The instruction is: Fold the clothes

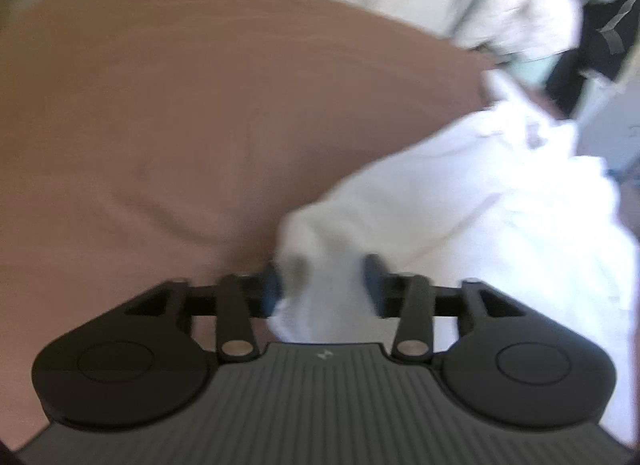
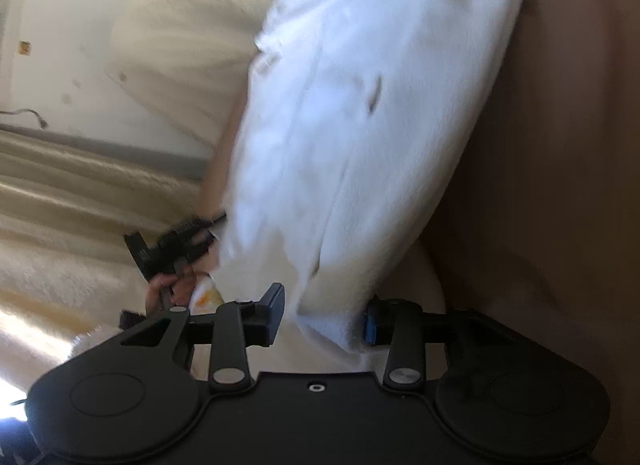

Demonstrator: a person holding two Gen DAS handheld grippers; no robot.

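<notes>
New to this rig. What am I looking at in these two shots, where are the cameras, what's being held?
There is no robot arm here. A person carries two handheld two-finger grippers, each with a fisheye camera looking forward along its fingers, so the black body at the bottom of each picture is the tool itself.

The left wrist view shows the left gripper with white cloth bunched between its fingers. The white garment lies over a tan bed sheet, with a heap of other clothes at the top right.

The right wrist view shows the right gripper with an edge of the same white garment between its fingers. At the middle left, the other gripper appears, held in the person's hand.

Both pictures are motion-blurred, so I cannot tell how firmly either gripper pinches the fabric.
</notes>
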